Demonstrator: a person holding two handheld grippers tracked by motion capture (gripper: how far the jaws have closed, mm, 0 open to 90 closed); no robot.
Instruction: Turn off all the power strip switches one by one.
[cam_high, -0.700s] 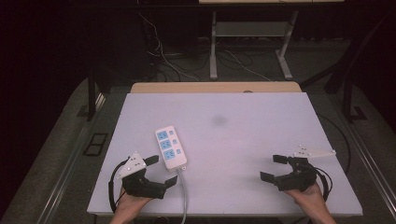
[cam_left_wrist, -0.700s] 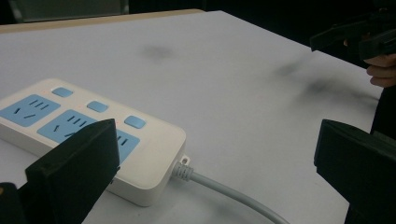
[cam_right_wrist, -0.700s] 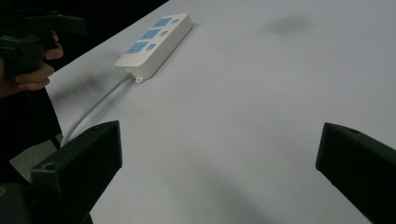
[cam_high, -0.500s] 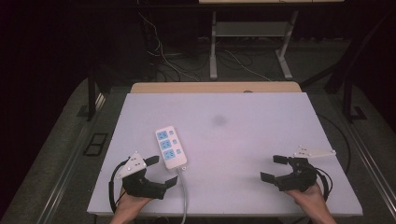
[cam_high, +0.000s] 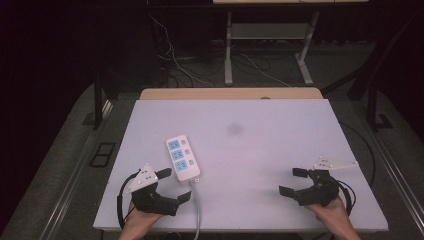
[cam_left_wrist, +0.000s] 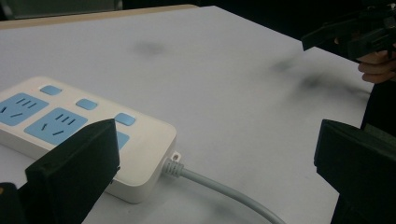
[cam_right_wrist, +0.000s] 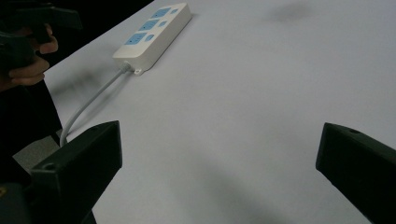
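A white power strip (cam_high: 183, 158) with blue sockets lies left of the middle of the white table (cam_high: 260, 145), and its grey cable (cam_high: 196, 210) runs off the near edge. My left gripper (cam_high: 175, 185) rests open at the strip's cable end. In the left gripper view its wide-apart jaws frame the left gripper (cam_left_wrist: 215, 163), the strip's near corner (cam_left_wrist: 140, 154) and the cable (cam_left_wrist: 219, 189), touching neither. My right gripper (cam_high: 291, 182) lies open near the front right with bare table between its jaws. From the right gripper (cam_right_wrist: 217, 158), the strip (cam_right_wrist: 154, 30) shows far off.
A faint dark smudge (cam_high: 234, 129) marks the table's middle. A wooden strip (cam_high: 230, 93) borders the far edge. Beyond it, loose cables (cam_high: 190, 75) and a metal frame (cam_high: 270, 35) stand on the dark floor. The other hand's gripper (cam_left_wrist: 355, 32) shows across the table.
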